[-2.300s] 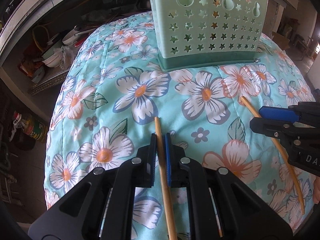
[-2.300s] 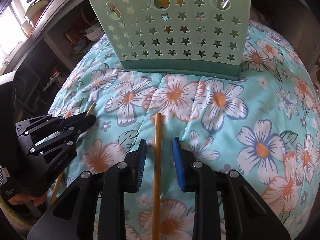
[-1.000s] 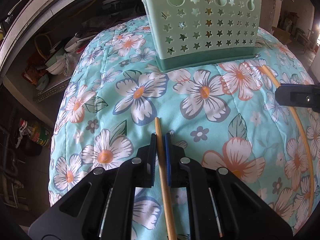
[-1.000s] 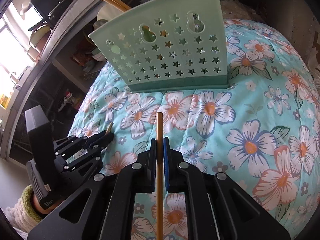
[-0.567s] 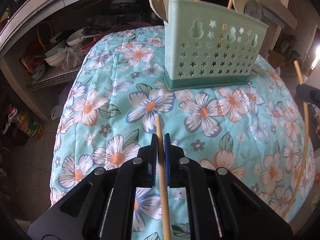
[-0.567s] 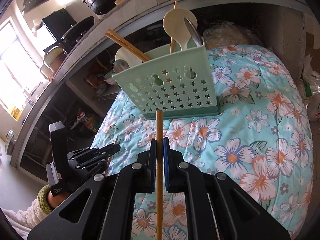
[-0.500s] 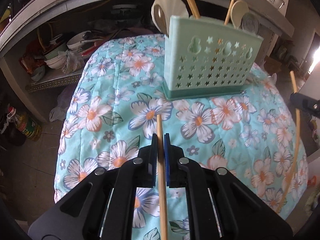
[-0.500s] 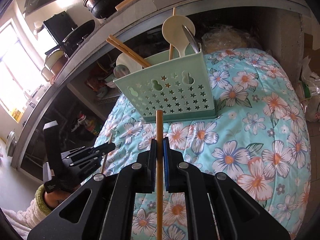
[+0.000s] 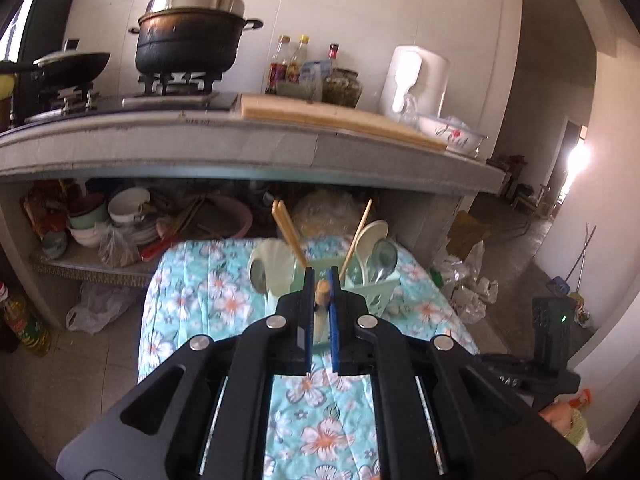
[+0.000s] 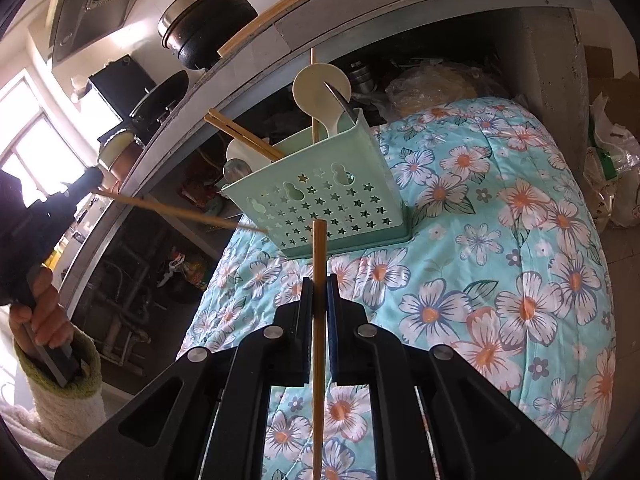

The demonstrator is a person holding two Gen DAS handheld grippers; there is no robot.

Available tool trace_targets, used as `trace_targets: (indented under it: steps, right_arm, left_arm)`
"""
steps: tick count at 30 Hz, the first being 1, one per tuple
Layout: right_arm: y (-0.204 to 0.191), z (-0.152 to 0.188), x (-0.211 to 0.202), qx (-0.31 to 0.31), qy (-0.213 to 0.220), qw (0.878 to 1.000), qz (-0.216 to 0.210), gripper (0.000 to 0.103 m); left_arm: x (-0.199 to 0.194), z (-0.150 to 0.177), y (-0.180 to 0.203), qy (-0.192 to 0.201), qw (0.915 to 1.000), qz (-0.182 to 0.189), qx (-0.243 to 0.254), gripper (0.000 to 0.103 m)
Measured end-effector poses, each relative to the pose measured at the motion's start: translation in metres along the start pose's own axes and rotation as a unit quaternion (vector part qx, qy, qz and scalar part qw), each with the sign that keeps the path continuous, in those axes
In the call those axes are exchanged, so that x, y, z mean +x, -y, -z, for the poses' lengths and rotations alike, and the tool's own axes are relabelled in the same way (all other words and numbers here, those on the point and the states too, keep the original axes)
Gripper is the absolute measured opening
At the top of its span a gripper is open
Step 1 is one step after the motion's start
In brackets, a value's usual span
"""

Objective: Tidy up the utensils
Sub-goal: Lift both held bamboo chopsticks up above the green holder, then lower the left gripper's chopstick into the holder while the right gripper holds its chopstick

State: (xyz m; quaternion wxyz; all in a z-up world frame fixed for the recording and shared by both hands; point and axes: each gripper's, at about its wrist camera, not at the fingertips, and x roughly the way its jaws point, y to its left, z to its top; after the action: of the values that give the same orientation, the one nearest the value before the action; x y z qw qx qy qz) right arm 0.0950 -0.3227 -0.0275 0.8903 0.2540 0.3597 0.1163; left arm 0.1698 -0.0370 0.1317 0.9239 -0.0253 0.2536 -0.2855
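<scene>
My left gripper (image 9: pixel 320 280) is shut on a wooden chopstick (image 9: pixel 321 291), seen almost end-on between the blue pads. It hangs high above the floral-cloth table (image 9: pixel 192 280), in front of the mint-green star-holed utensil holder (image 9: pixel 382 294). The holder has chopsticks (image 9: pixel 286 228) and pale spoons (image 9: pixel 372 240) in it. My right gripper (image 10: pixel 319 284) is shut on a second chopstick (image 10: pixel 319 252), whose tip overlaps the front wall of the holder (image 10: pixel 320 200). In the right wrist view the left gripper (image 10: pixel 60 196) is at the far left. Its chopstick (image 10: pixel 180 212) slants toward the holder's left side.
A concrete counter (image 9: pixel 240 148) behind the table carries a stove with a black pot (image 9: pixel 188 40), bottles and a cutting board (image 9: pixel 340 118). Bowls (image 9: pixel 124 212) crowd the shelf beneath it. Plastic bags (image 9: pixel 472 288) lie on the floor to the right. A sleeved hand (image 10: pixel 44 312) grips the left tool.
Both grippers have lifted their chopsticks off the cloth. The left one rose far and tilted up, so the counter now fills its view. The right one rose less.
</scene>
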Motion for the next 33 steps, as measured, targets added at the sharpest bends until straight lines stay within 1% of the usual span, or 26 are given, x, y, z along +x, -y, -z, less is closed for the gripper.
trace_targets:
  steps: [4, 7, 9, 13, 16, 19, 25, 33]
  right_arm:
    - [0.009, 0.000, -0.007, 0.009, 0.007, 1.000, -0.001, 0.007]
    - [0.014, 0.000, -0.012, 0.014, 0.010, 1.000, -0.002, 0.007]
    - [0.016, 0.000, -0.014, 0.016, 0.012, 1.000, -0.001, 0.007]
    - [0.021, 0.000, -0.018, 0.020, 0.015, 1.000, 0.000, 0.007]
    - [0.024, 0.000, -0.020, 0.023, 0.016, 1.000, 0.001, 0.007]
    - [0.026, 0.001, -0.020, 0.026, 0.016, 1.000, 0.002, 0.007]
    - [0.029, 0.002, -0.020, 0.030, 0.016, 0.999, 0.003, 0.007]
    - [0.031, 0.002, -0.023, 0.033, 0.016, 0.999, 0.006, 0.007]
  left_arm:
    - [-0.006, -0.036, 0.016, 0.037, 0.9991, 0.020, 0.000, 0.005]
    - [0.003, -0.058, 0.021, 0.060, 0.9981, 0.012, 0.003, 0.005]
    - [0.012, -0.068, 0.020, 0.062, 0.9979, 0.018, -0.007, 0.005]
    - [0.035, -0.082, 0.018, 0.054, 0.9980, 0.020, -0.028, 0.005]
    - [0.050, -0.089, 0.018, 0.050, 0.9977, 0.024, -0.040, 0.005]
    - [0.058, -0.095, 0.021, 0.059, 0.9975, 0.018, -0.035, 0.005]
    - [0.075, -0.102, 0.030, 0.080, 0.9967, -0.004, -0.015, 0.005]
    - [0.106, -0.104, 0.032, 0.083, 0.9961, -0.029, -0.004, 0.005]
